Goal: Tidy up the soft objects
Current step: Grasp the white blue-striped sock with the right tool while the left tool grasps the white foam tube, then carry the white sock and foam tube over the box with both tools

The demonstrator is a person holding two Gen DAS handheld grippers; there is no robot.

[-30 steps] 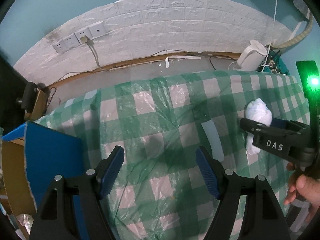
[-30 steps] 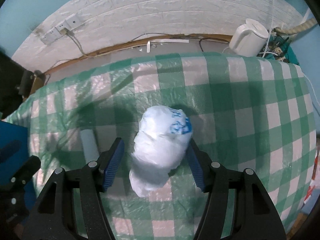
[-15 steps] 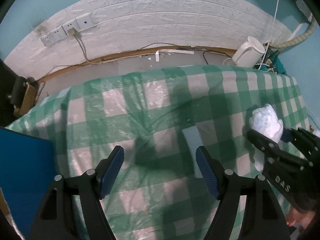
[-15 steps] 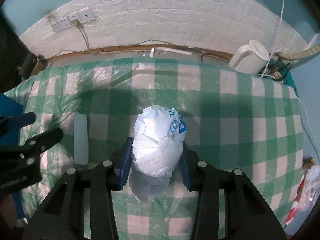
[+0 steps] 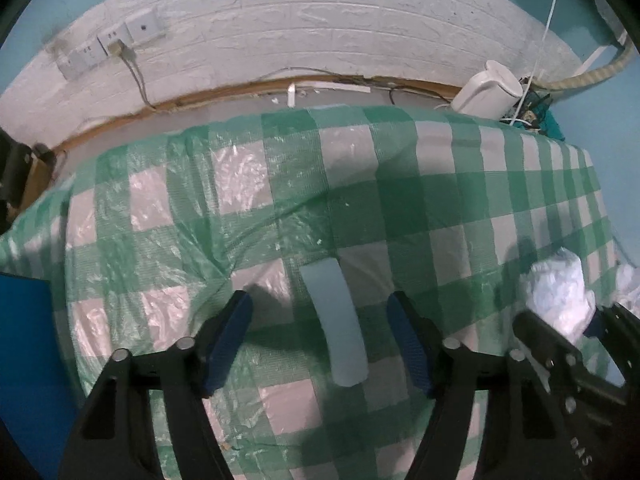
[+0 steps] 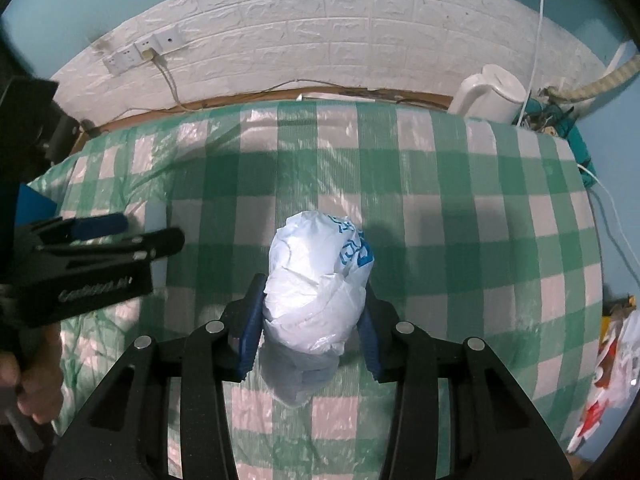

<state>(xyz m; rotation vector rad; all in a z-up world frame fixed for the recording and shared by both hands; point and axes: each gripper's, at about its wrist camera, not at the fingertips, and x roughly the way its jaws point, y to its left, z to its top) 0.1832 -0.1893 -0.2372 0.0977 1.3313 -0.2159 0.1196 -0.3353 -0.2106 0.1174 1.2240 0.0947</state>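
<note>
Your right gripper [image 6: 310, 332] is clamped on the white bag bundle [image 6: 318, 280] (squeezed so it won't slip), while your left gripper [image 5: 320, 340] gapes wide around the pale strip [image 5: 334, 320] beside it.

Crumpled white plastic bag [image 6: 316, 280], blue print, clamped upright.

white kettle [image 6: 494, 94] behind checked tablecloth [image 6: 460, 208]; wall sockets [image 5: 108, 46].

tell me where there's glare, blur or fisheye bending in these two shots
Left wrist view: sheen on the plastic tablecloth, motion smear on the white bag at the right edge, brick wall bowed into an arc. Right wrist view: sharper; the left tongs look slightly smeared, the right tongs cast a dark shadow beyond the bag, corners blacked out.
</note>
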